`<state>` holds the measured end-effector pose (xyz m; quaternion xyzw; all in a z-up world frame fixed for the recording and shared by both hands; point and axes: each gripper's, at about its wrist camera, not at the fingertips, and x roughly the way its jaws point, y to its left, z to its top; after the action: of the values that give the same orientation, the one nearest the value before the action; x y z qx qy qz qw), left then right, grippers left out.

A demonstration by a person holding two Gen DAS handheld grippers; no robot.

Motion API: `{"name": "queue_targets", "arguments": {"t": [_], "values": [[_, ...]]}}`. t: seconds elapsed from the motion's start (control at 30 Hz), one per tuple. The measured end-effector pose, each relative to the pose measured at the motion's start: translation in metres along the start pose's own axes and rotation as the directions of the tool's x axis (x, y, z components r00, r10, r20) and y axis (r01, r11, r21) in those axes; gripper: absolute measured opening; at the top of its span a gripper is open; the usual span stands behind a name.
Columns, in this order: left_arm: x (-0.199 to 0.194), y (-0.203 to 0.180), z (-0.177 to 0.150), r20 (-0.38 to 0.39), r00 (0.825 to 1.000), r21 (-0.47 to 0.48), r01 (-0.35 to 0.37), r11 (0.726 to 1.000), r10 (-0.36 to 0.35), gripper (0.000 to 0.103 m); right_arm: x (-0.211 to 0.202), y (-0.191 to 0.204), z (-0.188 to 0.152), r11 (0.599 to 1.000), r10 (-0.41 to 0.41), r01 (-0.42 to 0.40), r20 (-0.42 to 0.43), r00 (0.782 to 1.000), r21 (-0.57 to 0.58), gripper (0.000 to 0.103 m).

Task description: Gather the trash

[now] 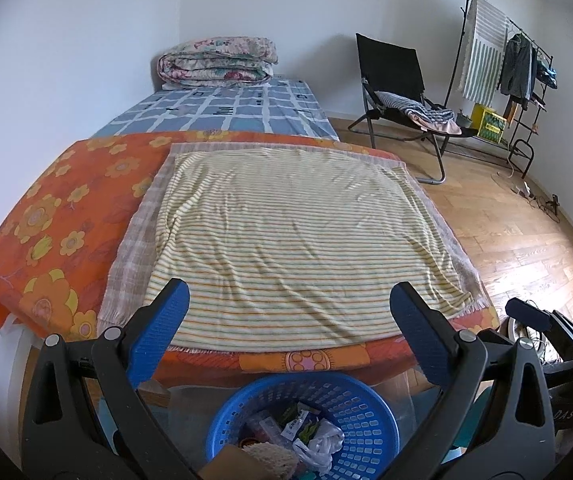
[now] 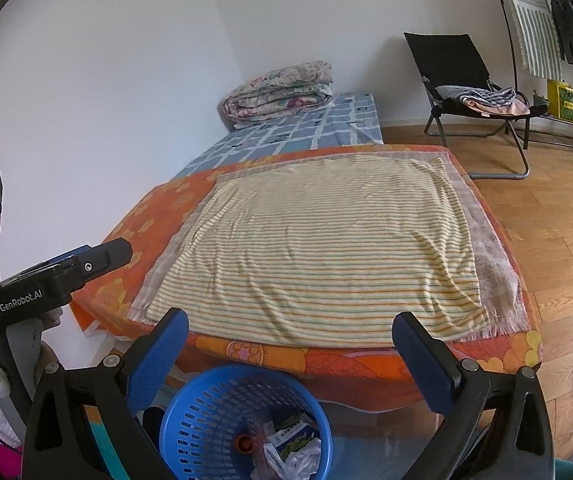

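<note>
A blue plastic basket (image 1: pixel 370 416) stands on the floor at the foot of the bed, below both grippers. It holds trash (image 1: pixel 306 432): paper wrappers, a white plastic bag, a cardboard piece. It also shows in the right wrist view (image 2: pixel 206 412) with the trash (image 2: pixel 290 444) inside. My left gripper (image 1: pixel 288 308) is open and empty above the basket. My right gripper (image 2: pixel 289 332) is open and empty too. The left gripper's body (image 2: pixel 54 280) shows at the left of the right wrist view. A striped yellow towel (image 1: pixel 286 236) lies flat on the bed.
The bed has an orange flowered cover (image 1: pixel 58 216), a blue checked sheet (image 1: pixel 226 114) and a folded quilt (image 1: pixel 218 60) at the far end. A black folding chair (image 1: pixel 402 88) with clothes and a clothes rack (image 1: pixel 502 60) stand right on the wooden floor (image 1: pixel 518 232).
</note>
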<state>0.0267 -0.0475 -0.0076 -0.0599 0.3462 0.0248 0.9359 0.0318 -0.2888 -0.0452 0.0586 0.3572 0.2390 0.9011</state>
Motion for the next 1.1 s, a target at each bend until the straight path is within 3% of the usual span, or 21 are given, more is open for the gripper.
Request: {"name": "queue_targets", "arguments": {"t": [1.1], "values": [[-0.003, 0.013, 0.0, -0.015, 0.999, -0.045, -0.046, 0.998, 0.045, 0.102, -0.003, 0.004, -0.002, 1.0, 0.001, -0.001, -0.006, 1.0, 0.011, 0.103]]}}
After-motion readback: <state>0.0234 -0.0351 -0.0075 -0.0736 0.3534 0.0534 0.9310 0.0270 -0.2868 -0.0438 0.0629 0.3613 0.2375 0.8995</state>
